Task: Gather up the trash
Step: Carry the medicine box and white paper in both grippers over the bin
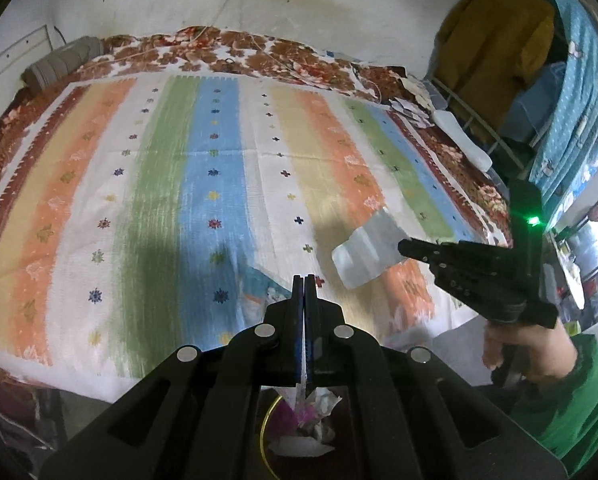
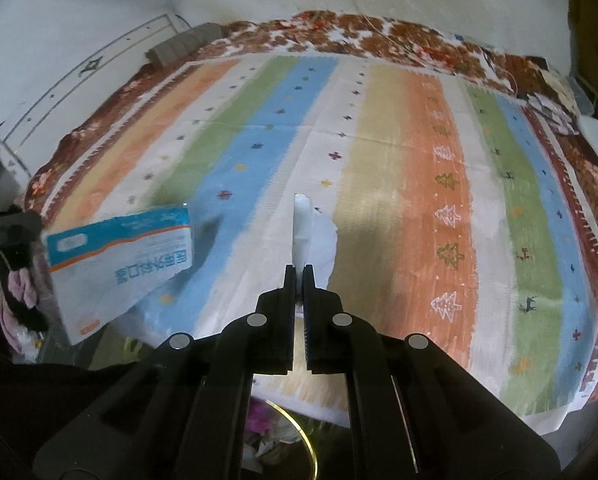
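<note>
My left gripper (image 1: 304, 280) is shut on a flat blue-and-white mask packet, seen edge-on between the fingers; its face (image 2: 119, 264) shows at the left of the right wrist view, held over the bed edge. My right gripper (image 2: 298, 270) is shut on a white silvery wrapper (image 2: 303, 232); in the left wrist view the wrapper (image 1: 365, 256) hangs from the right gripper (image 1: 405, 246) above the striped blanket (image 1: 219, 184). A bin with a gold rim (image 1: 265, 432), holding crumpled paper and pink scraps, sits below both grippers; it also shows in the right wrist view (image 2: 307, 440).
The bed carries a striped blanket (image 2: 379, 160) over a brown floral cover (image 1: 259, 52). A grey rolled bundle (image 1: 61, 64) lies at the far left corner. A rack with a yellow garment (image 1: 499, 40) and blue cloth (image 1: 579, 100) stands at the right.
</note>
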